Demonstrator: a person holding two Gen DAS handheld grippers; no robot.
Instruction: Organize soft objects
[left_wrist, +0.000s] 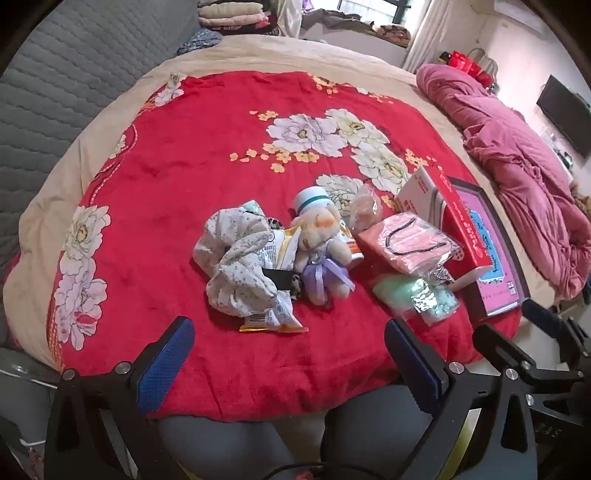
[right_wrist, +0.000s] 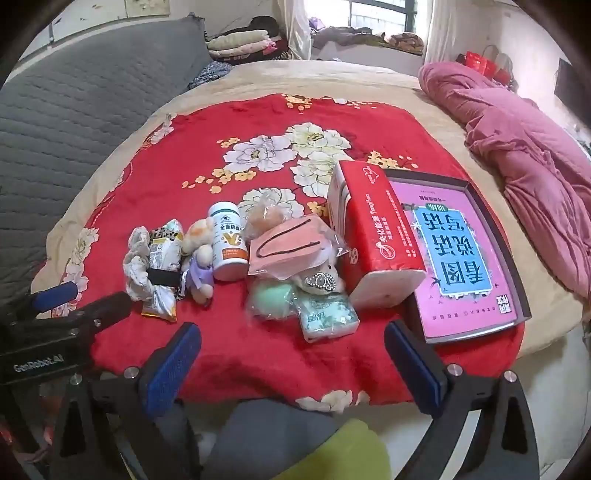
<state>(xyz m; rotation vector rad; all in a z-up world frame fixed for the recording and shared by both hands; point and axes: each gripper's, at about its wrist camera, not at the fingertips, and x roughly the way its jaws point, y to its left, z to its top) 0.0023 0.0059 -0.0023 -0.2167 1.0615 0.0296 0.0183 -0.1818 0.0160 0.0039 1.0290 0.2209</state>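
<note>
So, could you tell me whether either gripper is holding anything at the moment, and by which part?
Nothing is held: the left gripper and right gripper both hang open above the red blanket.

I see the soft things lying in a loose row on the red flowered blanket. At the left end lies a crumpled pale floral cloth, draped over a snack packet. Just beside it sits a small plush toy with a white cap and a lilac bow, leaning against a white bottle. Further right, a bagged pink face mask rests on a mint-green puff and a pale green tissue pack.
</note>
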